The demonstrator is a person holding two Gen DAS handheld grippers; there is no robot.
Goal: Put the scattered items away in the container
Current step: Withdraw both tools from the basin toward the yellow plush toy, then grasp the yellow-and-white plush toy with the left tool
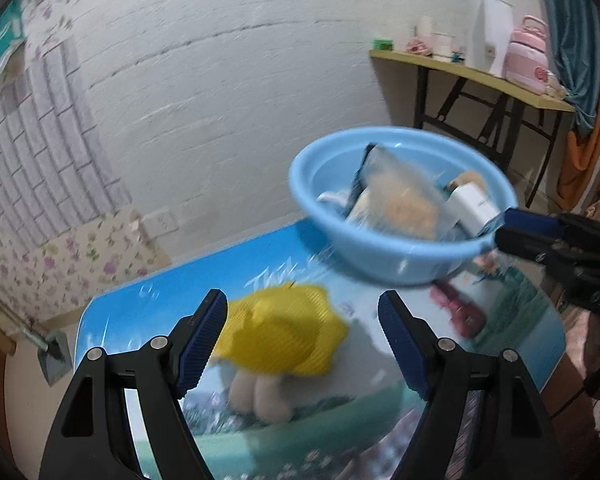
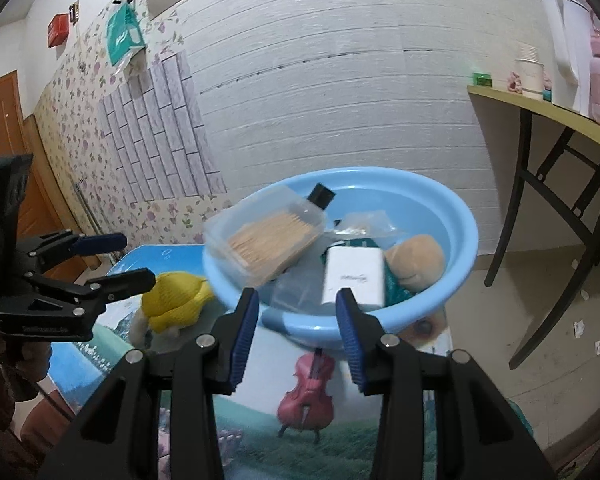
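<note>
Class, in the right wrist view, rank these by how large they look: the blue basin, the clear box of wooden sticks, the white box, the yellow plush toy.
1. blue basin
2. clear box of wooden sticks
3. yellow plush toy and white box: too alike to rank; the toy is partly hidden.

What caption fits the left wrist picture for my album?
Open left claw nears the yellow plush toy while the right claw grips the blue basin's rim.

The basin is above the tabletop, tilted. In it lie a box of sticks, a charger and a soft toy. Left of it, a plush toy lies on the tabletop.
</note>
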